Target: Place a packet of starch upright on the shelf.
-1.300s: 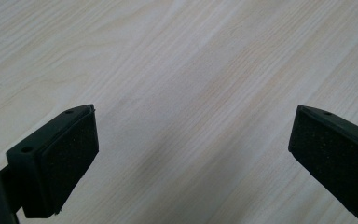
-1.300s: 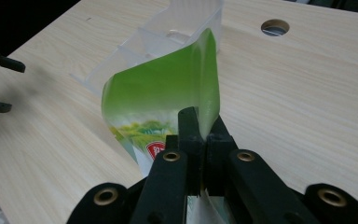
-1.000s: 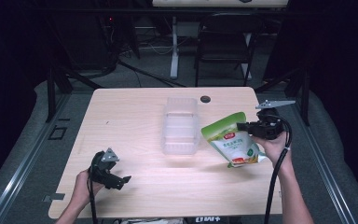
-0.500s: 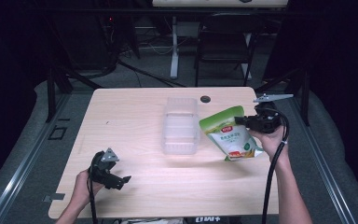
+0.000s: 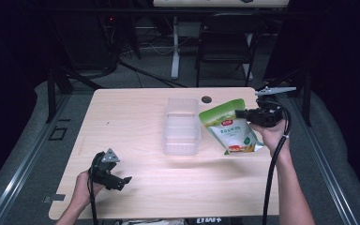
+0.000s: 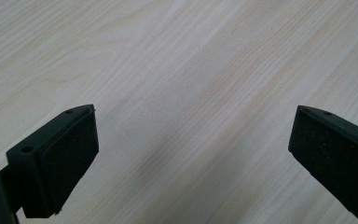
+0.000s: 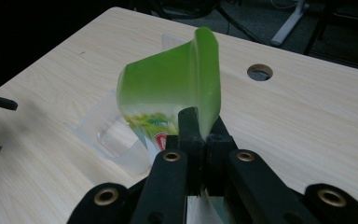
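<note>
A green and white pouch [image 5: 228,129] hangs above the table's right side, just right of a clear plastic box [image 5: 182,125]. My right gripper [image 5: 240,115] is shut on the pouch's upper edge. In the right gripper view the pouch [image 7: 177,91] bulges above the closed jaws of my right gripper [image 7: 201,133], with the clear box [image 7: 109,135] behind and below it. My left gripper [image 5: 122,180] rests low near the table's front left corner. In its own view my left gripper [image 6: 191,149] is open over bare wood, nothing between its pads [image 6: 67,161].
The light wooden table [image 5: 136,117] has a round cable hole [image 5: 206,99] near its far edge. A dark chair [image 5: 225,51] and a table leg stand on the floor beyond. A black cable trails from my right gripper down along the forearm.
My right gripper has lifted the pouch a little and carried it leftward toward the clear box. The left gripper has stayed put.
</note>
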`<state>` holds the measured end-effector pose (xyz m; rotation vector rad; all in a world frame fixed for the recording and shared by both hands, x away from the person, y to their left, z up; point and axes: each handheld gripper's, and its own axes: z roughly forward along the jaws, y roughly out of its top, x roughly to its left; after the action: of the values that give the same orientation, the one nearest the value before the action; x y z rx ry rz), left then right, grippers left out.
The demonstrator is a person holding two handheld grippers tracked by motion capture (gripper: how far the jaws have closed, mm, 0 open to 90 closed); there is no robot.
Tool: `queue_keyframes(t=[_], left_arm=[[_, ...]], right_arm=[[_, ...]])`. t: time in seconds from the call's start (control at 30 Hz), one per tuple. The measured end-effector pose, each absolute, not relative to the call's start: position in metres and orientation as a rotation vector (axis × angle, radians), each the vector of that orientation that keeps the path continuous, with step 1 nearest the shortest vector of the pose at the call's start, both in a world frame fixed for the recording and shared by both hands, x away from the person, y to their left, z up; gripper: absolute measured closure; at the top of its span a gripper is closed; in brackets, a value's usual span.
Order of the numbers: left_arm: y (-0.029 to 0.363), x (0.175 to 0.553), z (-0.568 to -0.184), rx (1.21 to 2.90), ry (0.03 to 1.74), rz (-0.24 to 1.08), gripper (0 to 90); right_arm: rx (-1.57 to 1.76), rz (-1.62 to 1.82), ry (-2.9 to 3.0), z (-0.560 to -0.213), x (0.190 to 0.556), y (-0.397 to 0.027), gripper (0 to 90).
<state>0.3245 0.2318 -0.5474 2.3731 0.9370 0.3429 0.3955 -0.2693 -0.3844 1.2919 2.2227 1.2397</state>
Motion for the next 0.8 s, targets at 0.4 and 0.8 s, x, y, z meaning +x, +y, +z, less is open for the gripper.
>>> queue_keyframes(t=[0.4, 0.8], left_arm=[[0.232, 0.325, -0.547, 2.373, 0.937, 0.342, 1.6], [0.232, 0.324, -0.547, 2.368, 0.938, 0.345, 1.6]], right_arm=[[1.262, 1.241, 2.205, -0.365, 0.400, -0.264, 88.7], [1.214, 1.249, 2.215, -0.349, 0.405, -0.252, 88.7]])
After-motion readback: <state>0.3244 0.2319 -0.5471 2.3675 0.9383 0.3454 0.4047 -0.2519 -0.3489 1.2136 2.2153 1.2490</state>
